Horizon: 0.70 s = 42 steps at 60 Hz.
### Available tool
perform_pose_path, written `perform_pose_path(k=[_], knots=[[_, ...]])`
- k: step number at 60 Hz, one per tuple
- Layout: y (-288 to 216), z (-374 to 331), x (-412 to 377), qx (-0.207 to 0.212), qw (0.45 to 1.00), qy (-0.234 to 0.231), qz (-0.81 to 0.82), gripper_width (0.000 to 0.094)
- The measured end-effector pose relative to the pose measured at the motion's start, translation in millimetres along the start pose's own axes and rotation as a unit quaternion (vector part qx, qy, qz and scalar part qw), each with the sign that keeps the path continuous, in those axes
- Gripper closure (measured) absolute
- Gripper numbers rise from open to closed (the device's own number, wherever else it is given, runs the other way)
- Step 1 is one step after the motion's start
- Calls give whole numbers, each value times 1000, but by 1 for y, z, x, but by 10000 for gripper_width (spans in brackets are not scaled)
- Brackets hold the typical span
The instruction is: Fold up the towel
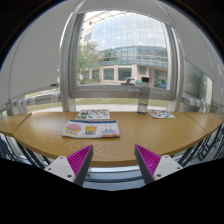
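gripper: fingers spread apart, holding nothing | towel: none in view, place unknown | far: table with booklets, window beyond | handling: likely soft, light, limp; pinch a corner or edge

Printed sheets lying on the surface: markings too small to read. Farther sheets beyond them blurring likewise; finger bases getting cut off below.

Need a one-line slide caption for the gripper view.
Open gripper hovers before a curved wooden table with printed sheets; no towel visible.
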<state>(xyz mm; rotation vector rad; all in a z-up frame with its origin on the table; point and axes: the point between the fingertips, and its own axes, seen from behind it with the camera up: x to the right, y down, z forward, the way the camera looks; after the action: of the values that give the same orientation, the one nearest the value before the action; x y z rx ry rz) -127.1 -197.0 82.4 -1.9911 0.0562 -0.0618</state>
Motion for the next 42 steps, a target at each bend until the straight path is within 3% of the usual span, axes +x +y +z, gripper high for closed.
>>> perform_pose_path(k=[13, 19, 35, 42], knots=[[-5, 34, -45, -22, 999, -43, 4, 95], [-14, 62, -51, -29, 999, -46, 1, 161], [7, 111, 21, -82, 996, -12, -34, 440], [16, 103, 76, -97, 994, 0, -51, 635]])
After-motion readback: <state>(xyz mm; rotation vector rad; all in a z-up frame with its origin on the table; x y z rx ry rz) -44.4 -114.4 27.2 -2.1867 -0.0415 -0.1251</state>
